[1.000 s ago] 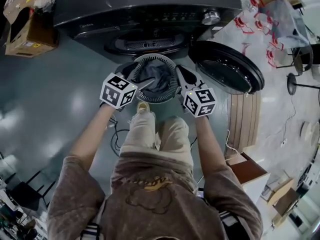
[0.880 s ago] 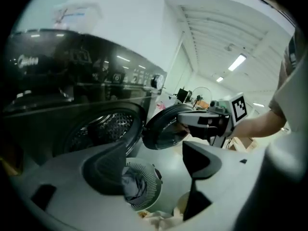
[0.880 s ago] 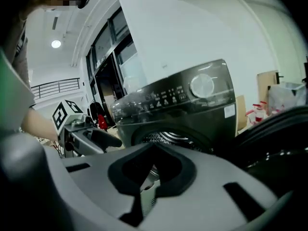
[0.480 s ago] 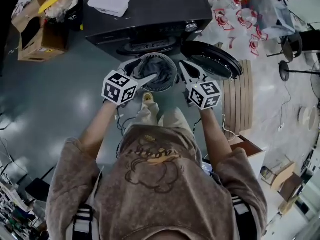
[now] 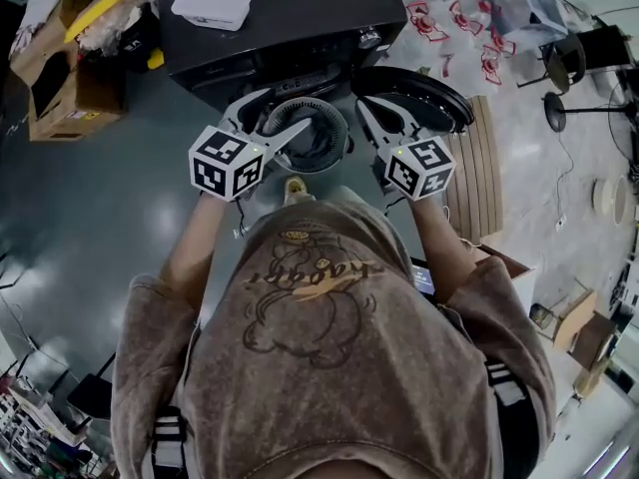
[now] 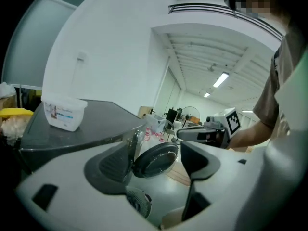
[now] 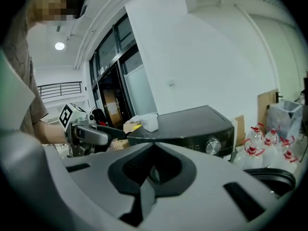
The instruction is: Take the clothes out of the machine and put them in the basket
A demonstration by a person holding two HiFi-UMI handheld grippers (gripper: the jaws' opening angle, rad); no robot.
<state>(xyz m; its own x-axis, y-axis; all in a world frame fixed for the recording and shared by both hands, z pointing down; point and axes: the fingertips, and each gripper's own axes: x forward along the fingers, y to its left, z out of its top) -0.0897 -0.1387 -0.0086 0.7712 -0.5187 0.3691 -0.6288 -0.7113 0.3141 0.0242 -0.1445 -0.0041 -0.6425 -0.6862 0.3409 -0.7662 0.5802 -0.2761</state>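
Observation:
The round grey basket (image 5: 334, 153) stands on the floor before the black machine (image 5: 280, 18), with dark clothes (image 5: 308, 140) lying inside it. The machine's round door (image 5: 414, 96) hangs open to the right. Both grippers are held high above the basket, apart from it. My left gripper (image 5: 285, 110) has its jaws apart and closing, with nothing between them; past them show the door (image 6: 155, 160) and the basket's grid (image 6: 137, 201). My right gripper (image 5: 363, 106) has its jaws together (image 7: 153, 148), and nothing shows between them.
A white lidded box (image 5: 210, 6) sits on top of the machine. Cardboard boxes (image 5: 60, 78) stand at the left. A slatted wooden pallet (image 5: 479, 168) lies to the right of the door, with red-handled bottles (image 5: 469, 18) behind it. A cable runs beside the person's feet.
Both grippers have come up from the basket's rim to chest height as the person stood up. The basket and the clothes stay where they were.

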